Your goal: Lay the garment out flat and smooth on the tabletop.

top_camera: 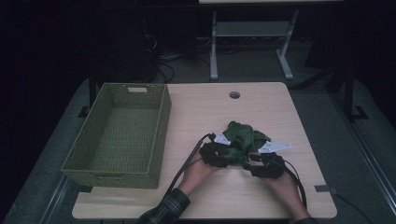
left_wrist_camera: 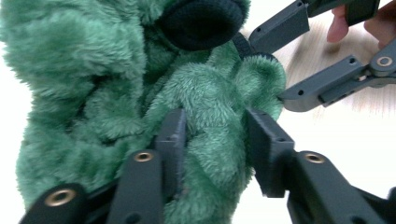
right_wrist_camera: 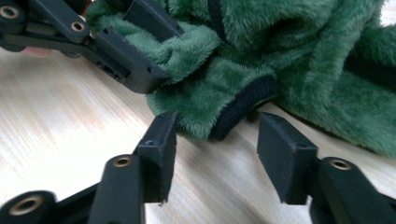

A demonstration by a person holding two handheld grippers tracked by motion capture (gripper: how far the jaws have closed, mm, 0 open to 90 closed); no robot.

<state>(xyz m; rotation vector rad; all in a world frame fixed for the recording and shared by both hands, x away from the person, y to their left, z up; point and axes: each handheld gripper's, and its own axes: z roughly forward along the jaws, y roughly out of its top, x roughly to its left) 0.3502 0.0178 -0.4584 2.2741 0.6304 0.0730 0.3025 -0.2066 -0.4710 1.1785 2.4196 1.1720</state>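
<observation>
A crumpled green fleece garment (top_camera: 243, 135) with black trim lies on the wooden table (top_camera: 261, 107), right of centre. My left gripper (top_camera: 219, 151) reaches it from the near left. In the left gripper view its jaws (left_wrist_camera: 217, 135) are shut on a thick fold of the green fleece (left_wrist_camera: 93, 93). My right gripper (top_camera: 259, 158) comes in from the near right. Its jaws (right_wrist_camera: 217, 140) stand open just above the tabletop, with a black-edged cuff (right_wrist_camera: 243, 105) of the garment at their tips and gaps on both sides. The left gripper (right_wrist_camera: 163, 51) pinches fleece at that view's upper left.
A green woven basket (top_camera: 161, 135) with nothing in it stands on the table's left half, close to the left hand. A round cable hole (top_camera: 234, 95) sits near the far edge. Bare wood lies between the garment and the near edge.
</observation>
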